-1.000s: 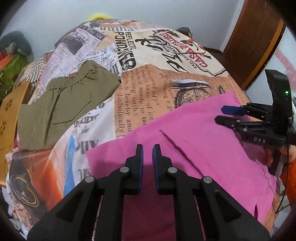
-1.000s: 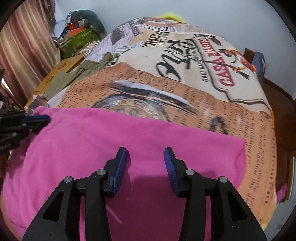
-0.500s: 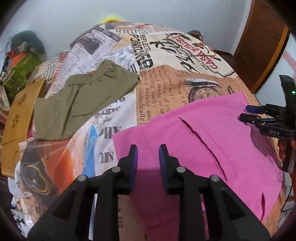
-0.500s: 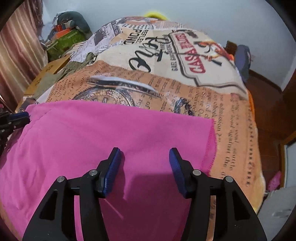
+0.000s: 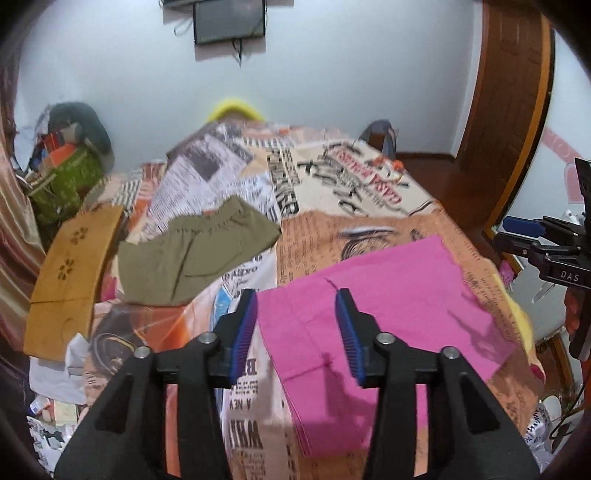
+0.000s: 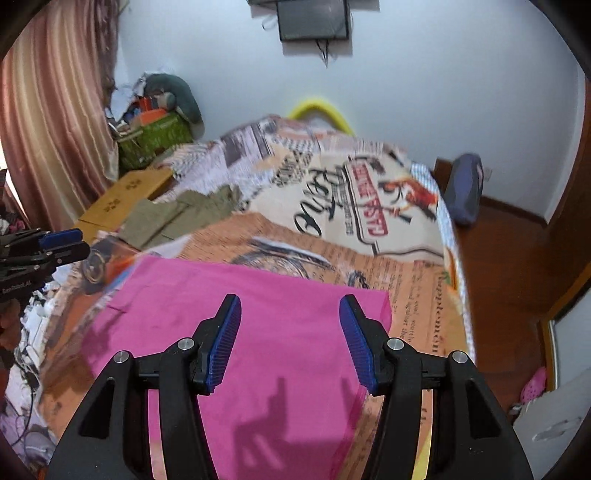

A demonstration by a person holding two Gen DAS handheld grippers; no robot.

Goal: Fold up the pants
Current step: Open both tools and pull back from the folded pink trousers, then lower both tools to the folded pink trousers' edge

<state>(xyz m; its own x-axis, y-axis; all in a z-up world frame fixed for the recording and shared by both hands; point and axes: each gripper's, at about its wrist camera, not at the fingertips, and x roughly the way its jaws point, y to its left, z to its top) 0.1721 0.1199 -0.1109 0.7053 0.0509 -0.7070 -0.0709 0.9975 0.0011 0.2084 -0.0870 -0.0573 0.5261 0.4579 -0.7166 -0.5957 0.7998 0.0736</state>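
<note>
Pants (image 5: pixel 384 317), pink, flat-folded rectangle of cloth

Pink pants (image 5: pixel 384 317), folded flat into a rectangle, lying on newsprint-pattern bedspread (image 5: pixel 332 192); olive pants (image 5: pixel 195 251) folded at 10 o'clock, well apart.

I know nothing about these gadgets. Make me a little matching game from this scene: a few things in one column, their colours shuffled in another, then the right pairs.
Things:
1. pants lying flat under both grippers
2. shorts further up the bed
3. cardboard at the bed's edge
4. screen on the wall

Colours:
A. brown
B. black
C. pink
D. olive green

Pairs: 1-C, 2-D, 3-A, 4-B
</note>
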